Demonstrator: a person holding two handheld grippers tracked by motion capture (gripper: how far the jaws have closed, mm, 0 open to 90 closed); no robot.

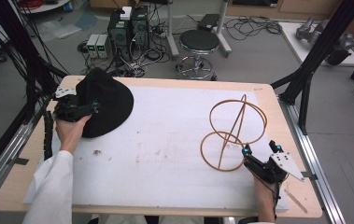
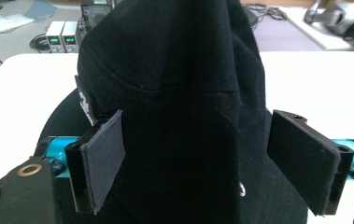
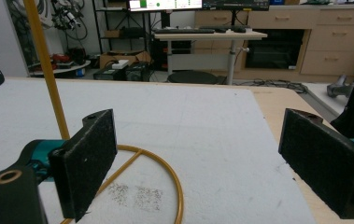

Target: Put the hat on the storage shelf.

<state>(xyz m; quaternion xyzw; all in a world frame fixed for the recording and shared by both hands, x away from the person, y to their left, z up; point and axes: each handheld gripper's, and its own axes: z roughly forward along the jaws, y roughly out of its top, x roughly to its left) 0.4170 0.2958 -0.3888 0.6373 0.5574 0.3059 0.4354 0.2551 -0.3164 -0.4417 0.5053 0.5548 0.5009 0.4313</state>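
A: What carries everything here?

B: A wooden tabletop (image 1: 268, 93) under a white mat (image 1: 165, 140), in a lab room with a black stool (image 1: 199, 42), power supplies (image 1: 97, 45) and loose cables on the grey floor.

A: And the work itself?

B: The black cap (image 1: 107, 100) lies at the far left of the mat. The left gripper (image 1: 79, 109) is at its near edge; in the left gripper view its jaws stand spread, one on each side of the cap's crown (image 2: 179, 93), the left pad touching the fabric or nearly so, the right apart from it.

A: How should that grasp go?

B: I'd close slowly on a fold of the crown, deep enough that the soft cloth doesn't slip out, then lift straight.

A: And the other side?

B: The wire hat stand (image 1: 233, 133) sits on the right of the mat. The right gripper (image 1: 251, 158) is just beside its base ring (image 3: 165, 172), jaws wide open and holding nothing. Steadying that ring would likely keep the light frame from tipping.
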